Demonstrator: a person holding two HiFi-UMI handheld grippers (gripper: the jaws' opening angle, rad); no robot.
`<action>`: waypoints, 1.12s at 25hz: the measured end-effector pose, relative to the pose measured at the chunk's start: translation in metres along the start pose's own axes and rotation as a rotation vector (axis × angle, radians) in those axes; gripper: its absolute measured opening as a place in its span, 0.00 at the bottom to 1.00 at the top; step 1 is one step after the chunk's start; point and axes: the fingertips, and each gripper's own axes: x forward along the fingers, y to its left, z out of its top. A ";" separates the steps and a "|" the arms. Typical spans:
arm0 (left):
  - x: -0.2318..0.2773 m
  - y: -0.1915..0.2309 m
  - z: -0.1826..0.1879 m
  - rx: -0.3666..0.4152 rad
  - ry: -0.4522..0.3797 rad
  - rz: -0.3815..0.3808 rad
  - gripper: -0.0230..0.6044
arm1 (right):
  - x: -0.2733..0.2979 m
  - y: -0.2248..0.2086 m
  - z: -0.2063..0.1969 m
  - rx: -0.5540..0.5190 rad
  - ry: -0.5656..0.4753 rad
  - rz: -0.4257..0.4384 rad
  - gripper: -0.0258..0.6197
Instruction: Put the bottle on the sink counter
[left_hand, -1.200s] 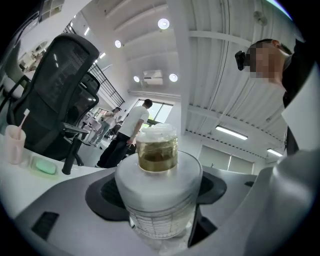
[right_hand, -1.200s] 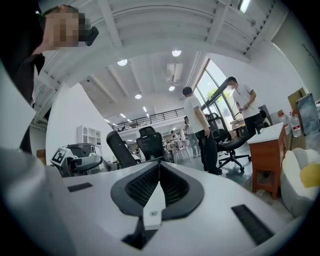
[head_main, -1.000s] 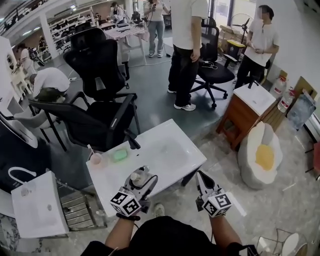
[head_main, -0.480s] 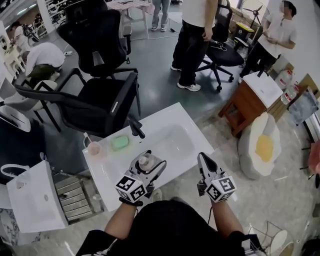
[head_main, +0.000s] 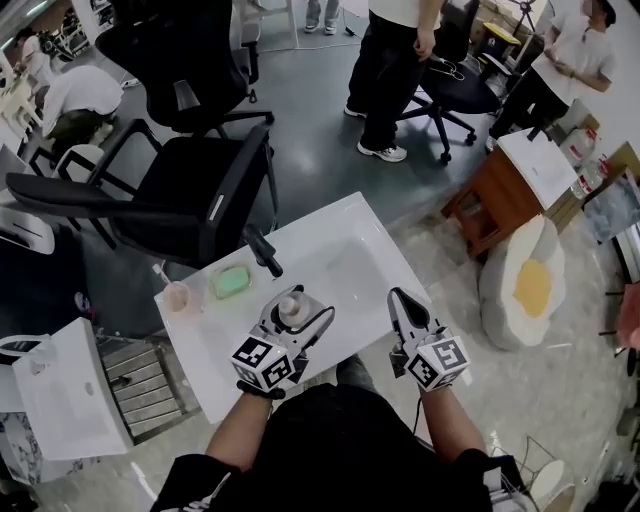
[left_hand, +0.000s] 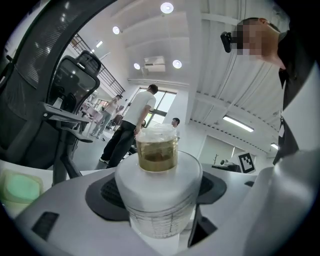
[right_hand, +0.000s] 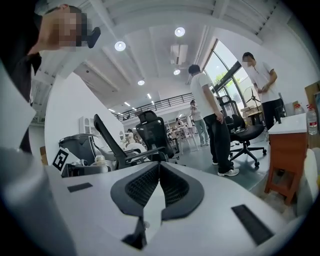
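The left gripper (head_main: 297, 312) has its jaws wide and tight on the bottle (left_hand: 159, 185). The right gripper (head_main: 399, 300) has its jaws pressed together with nothing in them. The bottle is over the front part of the white sink counter (head_main: 215, 350), near the tap (head_main: 265, 256), the green soap (head_main: 232, 283) and the pink cup (head_main: 178, 297).

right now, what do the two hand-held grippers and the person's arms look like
Both the left hand-held gripper and the right hand-held gripper have pale grey bodies, black ribbed pads and a cube of black-and-white square markers. The person wears a black top; the forearms are bare.
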 end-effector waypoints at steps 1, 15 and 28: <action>0.005 0.003 0.000 -0.010 -0.001 0.005 0.60 | 0.007 -0.003 0.001 -0.007 0.007 0.015 0.09; 0.098 0.077 -0.035 -0.039 0.069 0.196 0.60 | 0.067 -0.082 -0.023 0.006 0.156 0.087 0.09; 0.148 0.155 -0.058 0.004 0.109 0.383 0.60 | 0.111 -0.121 -0.052 -0.023 0.283 0.191 0.09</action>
